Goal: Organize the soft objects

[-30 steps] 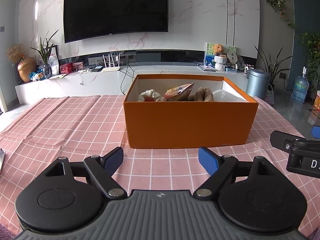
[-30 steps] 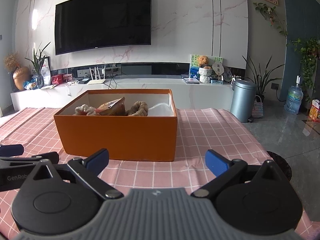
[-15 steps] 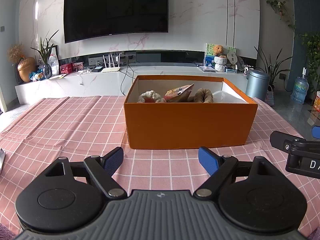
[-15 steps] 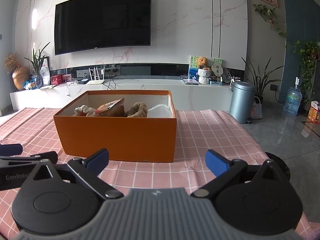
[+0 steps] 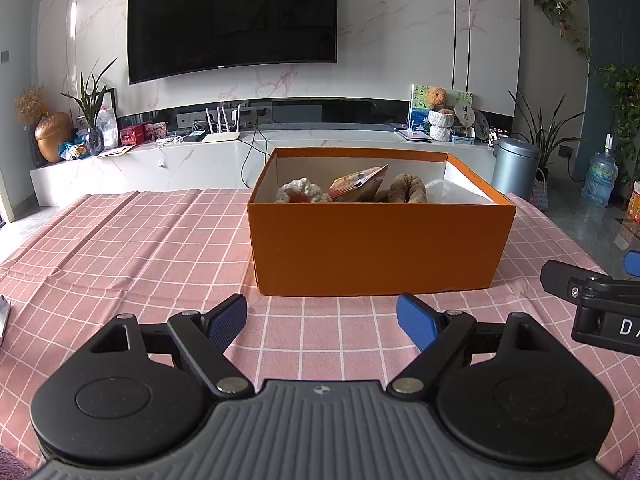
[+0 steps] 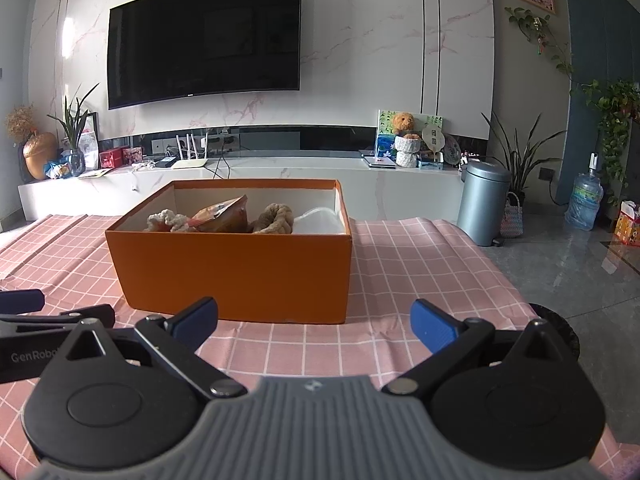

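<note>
The left gripper (image 5: 322,318) and the right gripper (image 6: 314,322) hover low over the near part of the worktop (image 5: 140,256), side by side, each with fingers spread wide and holding nothing. The worktop carries a pink checked cloth with soft fold ridges at the far left. An orange box (image 5: 380,250), rectangular, open-topped, with a white lining and what appears to be stiff card walls, stands just beyond both grippers. The soft objects lie inside it: a lumpy cream plush (image 5: 302,192) at the left, a crinkled orange packet (image 5: 360,188) leaning in the middle, a brown ring-shaped plush (image 5: 408,188) to its right, and a white, smooth item (image 5: 452,194) at the far right whose material cannot be told. No soft object shows on the cloth outside the box, so the sorting appears to be at or near its end. Judged from shape and texture, the plush items are light and compressible; grip them across a thick fold or through the ring, with firm closure. The packet is probably thin and slippery; pinch it at an exposed edge. The box walls limit side access, so approach from above.
</note>
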Demonstrator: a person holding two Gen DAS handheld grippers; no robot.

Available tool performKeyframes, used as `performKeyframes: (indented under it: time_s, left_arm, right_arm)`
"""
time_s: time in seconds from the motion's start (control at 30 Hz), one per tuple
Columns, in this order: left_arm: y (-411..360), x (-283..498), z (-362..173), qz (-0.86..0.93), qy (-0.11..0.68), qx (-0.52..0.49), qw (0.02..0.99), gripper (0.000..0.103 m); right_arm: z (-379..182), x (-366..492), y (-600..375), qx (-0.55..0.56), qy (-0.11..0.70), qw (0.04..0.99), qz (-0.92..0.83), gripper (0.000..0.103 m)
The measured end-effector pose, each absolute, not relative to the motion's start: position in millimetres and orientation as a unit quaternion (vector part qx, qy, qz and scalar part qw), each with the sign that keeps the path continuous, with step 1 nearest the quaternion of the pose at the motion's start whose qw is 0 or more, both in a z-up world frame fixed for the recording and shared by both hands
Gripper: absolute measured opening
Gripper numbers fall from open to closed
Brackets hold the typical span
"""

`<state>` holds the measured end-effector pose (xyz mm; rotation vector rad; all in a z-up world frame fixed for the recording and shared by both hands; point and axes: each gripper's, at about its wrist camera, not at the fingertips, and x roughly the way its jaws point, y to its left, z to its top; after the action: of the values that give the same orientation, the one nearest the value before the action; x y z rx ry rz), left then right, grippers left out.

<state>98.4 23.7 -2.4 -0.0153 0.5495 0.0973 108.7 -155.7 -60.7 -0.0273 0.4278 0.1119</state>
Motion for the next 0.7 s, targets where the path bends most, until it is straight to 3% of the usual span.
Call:
performKeyframes:
  time_s: [0.7]
  left_arm:
    - [24.0,97.8,-1.8,0.046,0.271,-0.009,0.961,0.099]
  right_arm:
    - [-62.2,109.6,-156.8,-0.015,0.217,0.974,0.057,0.100]
